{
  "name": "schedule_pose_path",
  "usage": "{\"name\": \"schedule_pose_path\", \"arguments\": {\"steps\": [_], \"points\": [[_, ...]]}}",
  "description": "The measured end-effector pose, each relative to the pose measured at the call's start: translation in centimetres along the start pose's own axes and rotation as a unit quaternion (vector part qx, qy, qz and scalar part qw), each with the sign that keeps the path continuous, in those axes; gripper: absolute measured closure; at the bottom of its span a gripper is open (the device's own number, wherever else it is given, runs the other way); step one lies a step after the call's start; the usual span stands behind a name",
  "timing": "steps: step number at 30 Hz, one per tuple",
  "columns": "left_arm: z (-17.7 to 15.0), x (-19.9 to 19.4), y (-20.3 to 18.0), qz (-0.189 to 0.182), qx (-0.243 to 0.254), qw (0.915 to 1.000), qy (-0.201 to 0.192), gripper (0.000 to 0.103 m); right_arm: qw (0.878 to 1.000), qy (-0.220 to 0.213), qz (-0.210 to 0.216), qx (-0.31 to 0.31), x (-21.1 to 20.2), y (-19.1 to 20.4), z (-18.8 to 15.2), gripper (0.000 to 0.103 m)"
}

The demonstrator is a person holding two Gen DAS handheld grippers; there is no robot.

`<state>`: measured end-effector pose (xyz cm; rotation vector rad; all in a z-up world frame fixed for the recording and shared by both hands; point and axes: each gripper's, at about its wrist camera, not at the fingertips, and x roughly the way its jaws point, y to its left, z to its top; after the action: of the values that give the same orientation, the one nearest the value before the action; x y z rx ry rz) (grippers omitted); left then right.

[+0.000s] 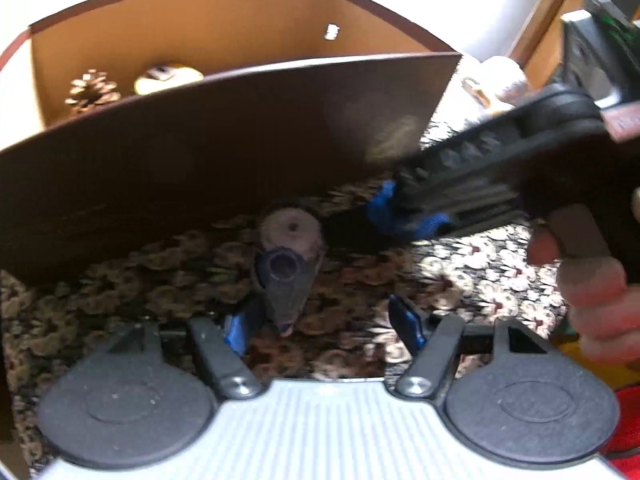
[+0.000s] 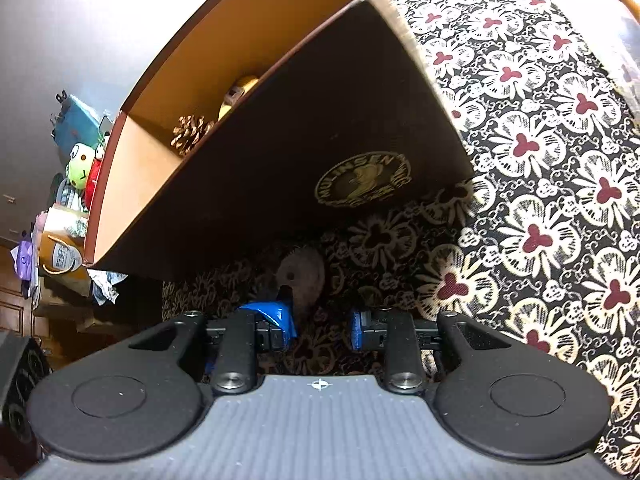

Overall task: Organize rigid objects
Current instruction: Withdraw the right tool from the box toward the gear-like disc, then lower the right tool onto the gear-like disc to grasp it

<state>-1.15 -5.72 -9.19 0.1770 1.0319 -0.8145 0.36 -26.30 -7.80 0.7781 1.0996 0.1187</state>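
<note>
The small grey-brown toothed disc (image 2: 301,276) lies just ahead of my right tool (image 2: 320,326), its blue fingers apart, nearer than my left tool (image 1: 326,320), also apart

surface: floral tablecloth (image 2: 560,184) | on it: brown box (image 2: 320,140), grey disc-like object (image 2: 306,276), possibly a brush
</note>
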Motion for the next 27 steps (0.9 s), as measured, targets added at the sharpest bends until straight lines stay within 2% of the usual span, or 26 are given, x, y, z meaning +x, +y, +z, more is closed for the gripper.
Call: {"name": "schedule_pose_path", "arguments": {"steps": [4,9,15,20,27], "points": [[-0.4,-0.1,-1.0,-0.028,0.003,0.9996,0.007,0.032,1.000,-0.003,-0.006,-0.002,-0.3,-0.4,0.2,0.093],[-1.5,-1.2,-0.4,-0.032,-0.022,0.9992,0.013,0.032,1.000,0.000,0.002,0.002,-0.6,-1.1,0.3,0.093],[-0.9,-1.8,1.0,-0.003,-0.054,0.9985,0.003,0.031,1.000,0.003,0.011,-0.001,-0.7,-1.5,0.8,0.093],[0.6,-0.4,0.9,0.010,-0.072,0.9972,0.020,0.031,1.000,0.007,0.016,0.000,-0.6,-1.7,1.1,0.093],[2.9,1.4,-0.7,0.071,-0.047,0.9957,0.036,0.030,1.000,0.015,0.022,0.005,-0.6,-2.1,1.7,0.095]]}}
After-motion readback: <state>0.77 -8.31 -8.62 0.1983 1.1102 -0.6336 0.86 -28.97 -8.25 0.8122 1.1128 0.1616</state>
